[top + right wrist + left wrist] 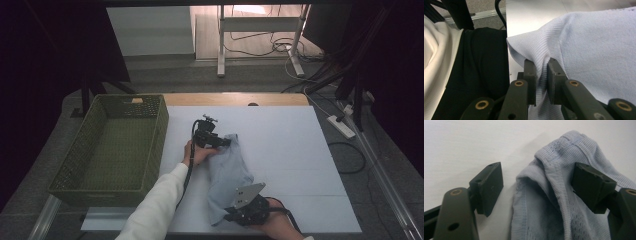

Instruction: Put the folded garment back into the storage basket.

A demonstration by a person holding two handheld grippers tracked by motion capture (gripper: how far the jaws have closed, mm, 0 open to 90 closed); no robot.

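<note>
I have a pale blue ribbed garment lying a little right of centre in the high view, stretched from the middle of the white table down toward the bottom edge. My left gripper sits at the upper end of the cloth, held in the hand that comes up on a white sleeve from the bottom left of the frame. In the left gripper view its jaws stand wide apart: one is over bare table at the left of the frame, the other is at the right, up against the outer side of a raised fold, and the stitched hem of the garment rises between them toward the upper right; the pads are not pressing on the cloth, so that gripper is released. My right gripper is at the lower end of the garment, near the bottom centre of the high view, with its grey plate on top. In the right gripper view its jaws are nearly together at lower centre and pinch a fold of the blue fabric, which spreads out across the right half of the frame, so this one is grasping the garment. A green basket stands at the left of the table in the high view, apart from the cloth.
</note>
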